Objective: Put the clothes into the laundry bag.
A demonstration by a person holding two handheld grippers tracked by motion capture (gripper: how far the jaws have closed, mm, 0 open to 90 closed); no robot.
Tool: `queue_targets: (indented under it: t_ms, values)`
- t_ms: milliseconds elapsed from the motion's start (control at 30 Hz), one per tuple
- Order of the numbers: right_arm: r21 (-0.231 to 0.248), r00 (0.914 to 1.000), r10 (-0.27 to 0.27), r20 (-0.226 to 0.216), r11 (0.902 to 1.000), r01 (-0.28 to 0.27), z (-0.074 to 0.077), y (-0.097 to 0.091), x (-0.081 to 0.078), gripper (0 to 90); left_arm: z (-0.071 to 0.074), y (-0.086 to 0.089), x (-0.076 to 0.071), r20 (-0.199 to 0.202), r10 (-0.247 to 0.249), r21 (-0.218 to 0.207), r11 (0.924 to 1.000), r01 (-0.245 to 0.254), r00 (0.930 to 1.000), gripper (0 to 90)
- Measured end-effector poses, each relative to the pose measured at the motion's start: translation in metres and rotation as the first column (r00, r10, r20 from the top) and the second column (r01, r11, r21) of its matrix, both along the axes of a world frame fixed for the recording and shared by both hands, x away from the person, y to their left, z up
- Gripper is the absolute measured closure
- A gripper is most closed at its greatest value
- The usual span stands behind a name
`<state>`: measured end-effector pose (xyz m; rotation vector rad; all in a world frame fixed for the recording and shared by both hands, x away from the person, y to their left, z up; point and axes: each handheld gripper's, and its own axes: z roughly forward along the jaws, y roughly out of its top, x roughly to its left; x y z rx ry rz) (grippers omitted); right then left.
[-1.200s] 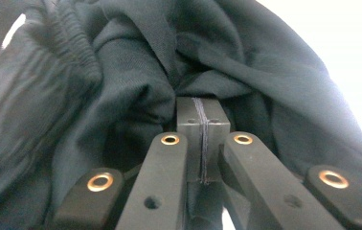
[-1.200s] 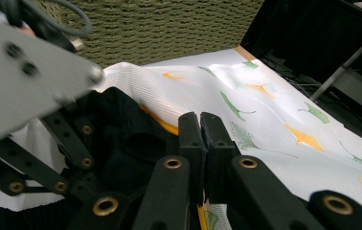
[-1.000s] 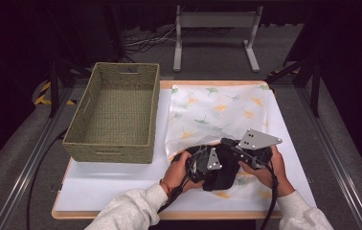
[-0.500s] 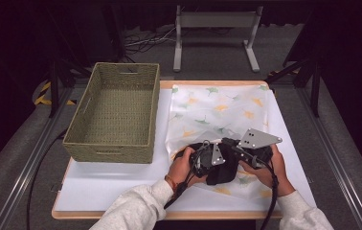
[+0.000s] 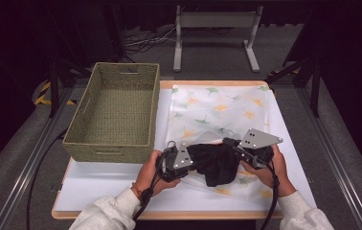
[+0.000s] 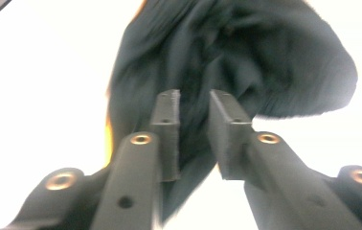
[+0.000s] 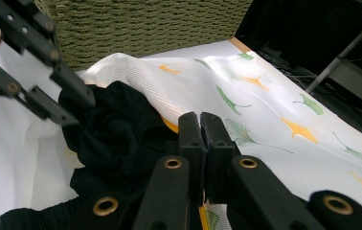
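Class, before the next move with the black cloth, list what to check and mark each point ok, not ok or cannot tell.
1. Left gripper freed from cloth: ok; its fingers have just been opening, and the cloth in the gap is not pressed.
2. Right gripper shut: ok.
3. What the right fingers pinch: cannot tell.
4. Cloth lies on bag: ok.
5. Basket empty: ok.

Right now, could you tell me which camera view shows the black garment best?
The high view: the whole black garment lies bunched on the leaf-printed mesh bag. The left gripper view gives a blurred close-up of its folds; the right gripper view shows its near part.
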<state>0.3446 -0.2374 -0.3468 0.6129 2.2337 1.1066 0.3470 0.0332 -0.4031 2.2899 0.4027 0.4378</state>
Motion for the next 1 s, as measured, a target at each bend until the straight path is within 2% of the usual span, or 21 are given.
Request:
queue_targets:
  t_ms: [100, 200, 367, 467, 533, 600, 700, 933, 1000]
  values:
    - [0.001, 1.0000, 0.001, -0.002, 1.0000, -0.001, 0.000, 0.001, 0.000, 88.4, -0.008, 0.006, 0.004, -0.035, 0.015, 0.028, 0.9995, -0.014, 0.9993, 68.8]
    - [-0.002, 1.0000, 0.003, -0.002, 1.0000, -0.003, 0.000, 0.002, 0.001, 88.3, -0.014, 0.002, 0.010, -0.055, 0.021, 0.043, 0.9989, -0.019, 0.9983, 68.0]
    - [-0.005, 1.0000, 0.008, -0.003, 1.0000, -0.008, -0.001, 0.003, 0.000, 88.4, -0.020, -0.010, 0.024, -0.081, 0.040, 0.067, 0.9971, -0.035, 0.9959, 77.9]
    - [-0.003, 0.9999, 0.012, -0.001, 0.9999, -0.012, -0.001, 0.004, -0.001, 88.4, -0.022, -0.022, 0.029, -0.073, 0.055, 0.110, 0.9928, -0.047, 0.9958, 83.5]
    - [-0.002, 0.9999, 0.014, 0.002, 0.9999, -0.014, 0.000, 0.004, -0.001, 88.4, -0.025, -0.032, 0.031, -0.076, 0.051, 0.123, 0.9916, -0.042, 0.9958, 87.2]
    - [0.000, 0.9999, 0.015, 0.002, 0.9999, -0.015, 0.001, 0.004, -0.001, 88.4, -0.027, -0.041, 0.030, -0.056, 0.048, 0.140, 0.9894, -0.040, 0.9973, 88.0]
    - [-0.001, 0.9999, 0.016, 0.002, 0.9999, -0.016, 0.001, 0.005, 0.000, 88.4, -0.027, -0.052, 0.033, -0.056, 0.042, 0.151, 0.9880, -0.033, 0.9976, 88.2]
    - [-0.001, 0.9999, 0.010, -0.001, 0.9999, -0.010, 0.000, 0.005, 0.000, 88.4, -0.027, -0.070, 0.039, -0.040, 0.072, 0.159, 0.9852, -0.065, 0.9966, 88.3]
    - [-0.003, 0.9999, 0.010, -0.002, 0.9999, -0.010, 0.000, 0.005, 0.000, 88.4, -0.028, -0.073, 0.040, -0.038, 0.067, 0.159, 0.9855, -0.060, 0.9971, 88.3]
